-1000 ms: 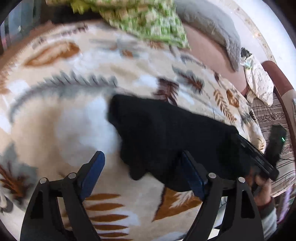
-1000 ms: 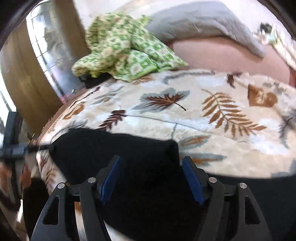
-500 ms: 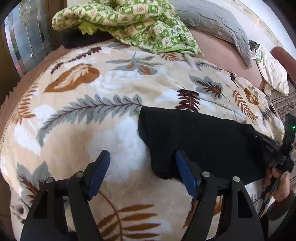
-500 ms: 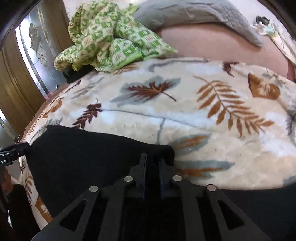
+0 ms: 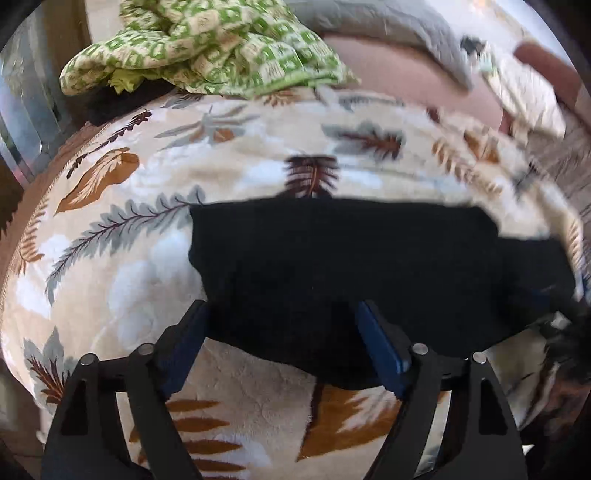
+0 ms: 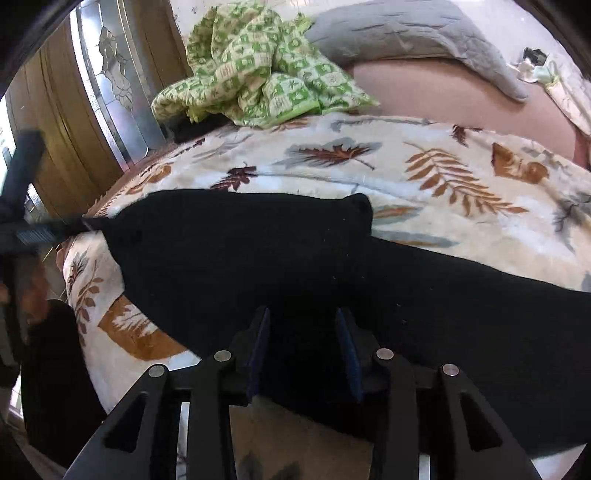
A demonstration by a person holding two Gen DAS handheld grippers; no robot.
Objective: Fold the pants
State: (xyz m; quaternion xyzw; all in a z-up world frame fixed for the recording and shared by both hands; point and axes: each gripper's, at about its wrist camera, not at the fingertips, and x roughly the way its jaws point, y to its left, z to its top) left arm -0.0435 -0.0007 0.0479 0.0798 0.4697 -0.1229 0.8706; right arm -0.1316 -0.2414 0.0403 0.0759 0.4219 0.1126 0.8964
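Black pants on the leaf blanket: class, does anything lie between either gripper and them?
Nothing visible. The black pants lie bare between the open fingers of the left gripper and the right gripper.

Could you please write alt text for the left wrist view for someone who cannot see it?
Black pants lie spread flat across a cream blanket with a leaf print, seen between the open blue-padded fingers of the left gripper. A crumpled green checked cloth and a grey pillow sit at the far end of the bed, and the right side of the view is blurred.
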